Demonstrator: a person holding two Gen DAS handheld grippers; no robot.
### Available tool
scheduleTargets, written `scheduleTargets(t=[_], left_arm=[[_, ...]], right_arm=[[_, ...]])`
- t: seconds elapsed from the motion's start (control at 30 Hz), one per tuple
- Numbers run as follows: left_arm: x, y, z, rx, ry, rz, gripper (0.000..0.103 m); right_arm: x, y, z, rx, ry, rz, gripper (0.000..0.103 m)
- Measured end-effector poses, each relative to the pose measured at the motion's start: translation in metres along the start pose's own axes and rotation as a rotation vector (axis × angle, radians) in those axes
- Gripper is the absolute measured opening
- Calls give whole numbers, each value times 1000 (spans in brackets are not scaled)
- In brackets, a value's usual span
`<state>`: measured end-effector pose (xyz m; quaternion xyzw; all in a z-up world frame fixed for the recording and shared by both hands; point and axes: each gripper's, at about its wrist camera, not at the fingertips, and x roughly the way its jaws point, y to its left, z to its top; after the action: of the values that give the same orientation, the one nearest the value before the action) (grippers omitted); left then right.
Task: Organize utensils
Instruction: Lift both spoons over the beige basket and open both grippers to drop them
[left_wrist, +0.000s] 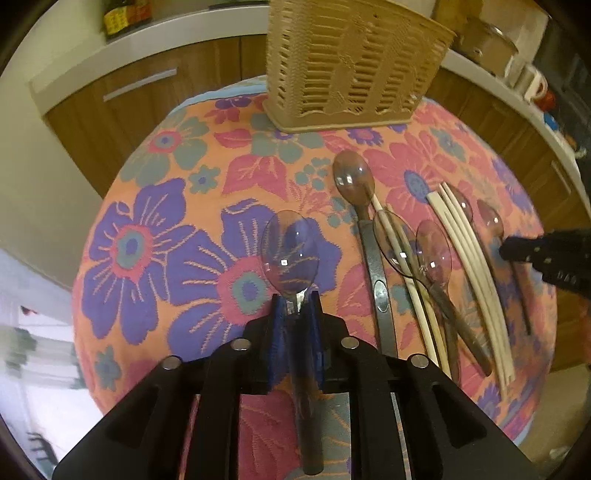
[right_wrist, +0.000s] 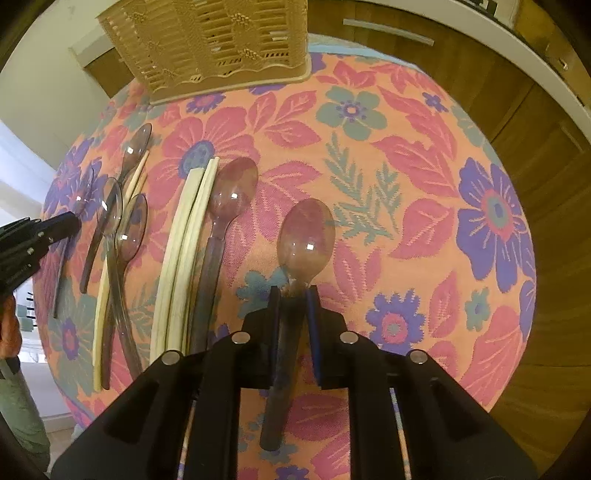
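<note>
My left gripper is shut on the neck of a clear plastic spoon, bowl pointing forward above the floral cloth. My right gripper is shut on another clear plastic spoon in the same way. A beige lattice utensil holder stands at the table's far edge; it also shows in the right wrist view. Several more clear spoons and cream chopsticks lie on the cloth between the grippers. In the right wrist view they lie left of my gripper: spoon, chopsticks.
The round table has a floral cloth. Wooden cabinets with a white counter stand behind it. Mugs and jars sit on the counter at far right. The other gripper shows at each view's edge: right one, left one.
</note>
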<state>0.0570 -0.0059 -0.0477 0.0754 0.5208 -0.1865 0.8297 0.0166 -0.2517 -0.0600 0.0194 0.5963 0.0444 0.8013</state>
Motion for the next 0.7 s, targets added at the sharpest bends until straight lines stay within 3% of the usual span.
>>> scheduleTargets(t=[0.1,0.13,0.17,0.2,0.23,0.3,0.37,0.47,0.53,0.7], left_arm=[[4,-8,4,49,6,42,20],[5,-12,4,65,7,57,20],[6,-14,5,79,7,72,17],[7,-17,6,95,2,93,10],[7,-20,6,107,-8,107,10],[8,-24,4,120,-39,137,10],[4,-28,1,137,-85,156,10],[-12,-24,6,112,-159,109,10],[-35,-19,17,84,-253,74,10],[-95,-19,61,79,-459,-61,10]], right_arm=[[3,2,9,-15,47,67,38],[3,4,11,-30,52,55,38],[4,10,12,-58,52,19,37],[4,16,12,-81,46,-24,30],[4,20,12,-98,37,-47,21],[3,21,13,-94,35,-38,10],[-1,19,13,-77,9,-13,10],[-15,17,14,-82,-64,-5,10],[-31,15,21,-76,-119,34,10],[-100,21,56,-106,-398,51,10]])
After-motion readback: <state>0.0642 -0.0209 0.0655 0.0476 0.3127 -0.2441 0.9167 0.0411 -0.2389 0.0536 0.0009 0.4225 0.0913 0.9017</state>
